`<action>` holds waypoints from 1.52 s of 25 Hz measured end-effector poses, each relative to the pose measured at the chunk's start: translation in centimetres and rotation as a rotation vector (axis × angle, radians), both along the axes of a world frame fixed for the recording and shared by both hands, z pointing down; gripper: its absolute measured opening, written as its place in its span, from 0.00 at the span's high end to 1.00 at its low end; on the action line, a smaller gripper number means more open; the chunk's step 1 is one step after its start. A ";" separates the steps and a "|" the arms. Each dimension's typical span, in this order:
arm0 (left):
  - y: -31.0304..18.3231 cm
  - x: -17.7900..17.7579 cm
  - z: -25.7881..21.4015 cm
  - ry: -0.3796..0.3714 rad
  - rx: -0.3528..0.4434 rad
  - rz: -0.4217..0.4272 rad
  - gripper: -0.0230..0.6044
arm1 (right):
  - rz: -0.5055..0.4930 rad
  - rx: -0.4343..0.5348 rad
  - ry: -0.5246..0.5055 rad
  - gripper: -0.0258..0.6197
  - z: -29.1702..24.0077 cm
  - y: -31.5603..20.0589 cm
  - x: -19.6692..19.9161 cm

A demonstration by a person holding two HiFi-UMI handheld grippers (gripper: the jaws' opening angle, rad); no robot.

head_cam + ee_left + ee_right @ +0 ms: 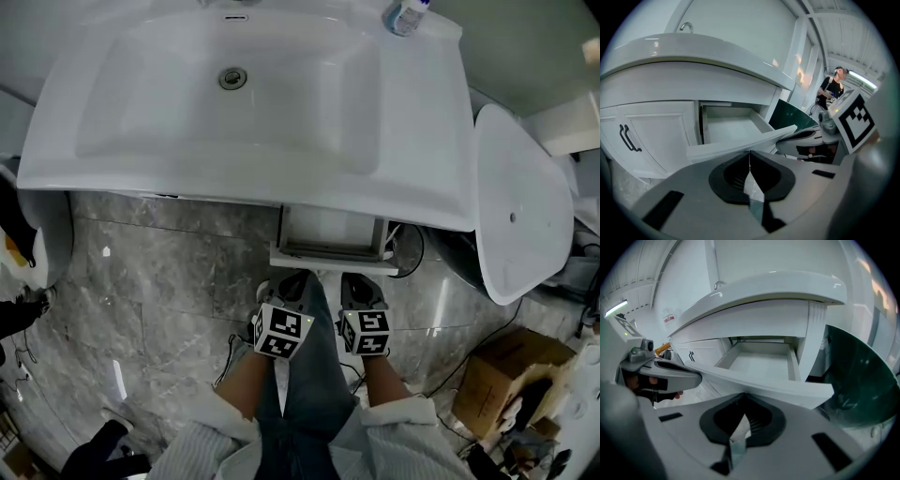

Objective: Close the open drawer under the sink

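Observation:
The white drawer (pixel 330 238) stands pulled out under the white sink (pixel 246 89), empty inside. Both grippers hover just in front of its front panel (pixel 740 143), the left gripper (pixel 292 285) beside the right gripper (pixel 363 290). In the left gripper view the left gripper (pixel 749 153) is shut and empty, its tip right at the panel's lower edge; touching or not, I cannot tell. The right gripper (pixel 744 395) is likewise shut with nothing in it, just below the front panel (pixel 768 384). The drawer's inside (pixel 761 363) shows bare.
A cabinet door with a black handle (pixel 627 138) lies left of the drawer. A large white oval fixture (pixel 520 216) leans at the right, with cables (pixel 414 246) by it. A cardboard box (pixel 502 373) sits on the marble floor. A bottle (pixel 406 14) stands on the sink rim.

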State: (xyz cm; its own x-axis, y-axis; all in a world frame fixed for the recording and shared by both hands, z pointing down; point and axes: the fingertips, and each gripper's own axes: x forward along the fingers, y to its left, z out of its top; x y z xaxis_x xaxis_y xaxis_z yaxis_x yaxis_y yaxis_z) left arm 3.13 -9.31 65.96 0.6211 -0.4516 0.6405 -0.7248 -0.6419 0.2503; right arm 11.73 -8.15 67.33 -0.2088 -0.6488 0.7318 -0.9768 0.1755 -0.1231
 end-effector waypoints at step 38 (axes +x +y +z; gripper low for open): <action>-4.3 0.4 -1.2 0.036 0.099 0.005 0.94 | -0.002 0.166 -0.001 0.95 -1.6 -4.2 0.0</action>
